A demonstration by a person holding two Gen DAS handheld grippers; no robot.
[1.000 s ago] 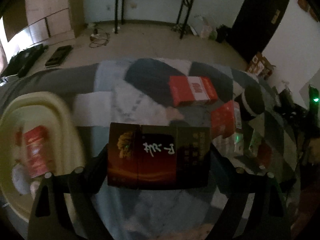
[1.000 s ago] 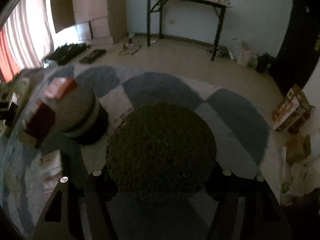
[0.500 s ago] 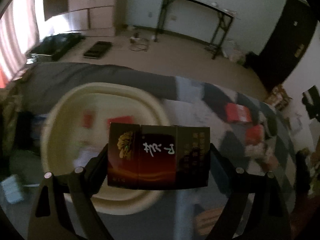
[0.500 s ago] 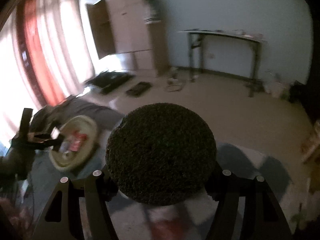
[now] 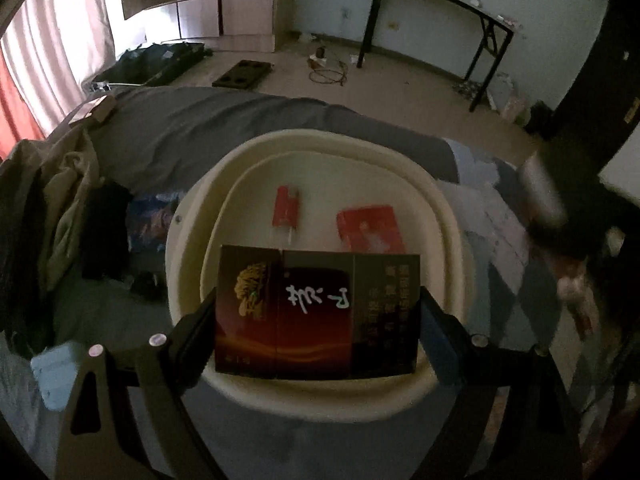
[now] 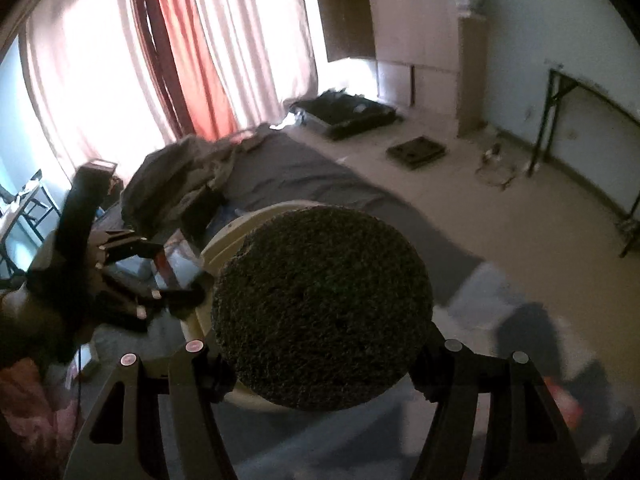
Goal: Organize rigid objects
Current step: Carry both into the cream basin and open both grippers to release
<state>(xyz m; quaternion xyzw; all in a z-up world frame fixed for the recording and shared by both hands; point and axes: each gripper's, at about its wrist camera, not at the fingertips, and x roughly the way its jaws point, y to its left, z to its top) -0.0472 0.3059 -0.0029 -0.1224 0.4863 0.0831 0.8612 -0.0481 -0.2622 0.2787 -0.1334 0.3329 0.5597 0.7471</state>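
My left gripper is shut on a dark red-and-black carton with gold and white print. It hangs over the near rim of a cream basin on the bed. Inside the basin lie a small red pack and a larger red pack. My right gripper is shut on a round dark green, rough-topped can, held above the bed just right of the basin. The left gripper and its carton show at the left of the right wrist view.
A grey sheet and a heap of clothes cover the bed's far and left side. A blue-and-white checked blanket lies to the right with small red items. Beyond stand a black folding table, floor clutter and curtains.
Both grippers have swung left with their loads. The basin has come from the left edge to the centre under the carton. The right gripper left the checked blanket and now looks at the basin and curtains.
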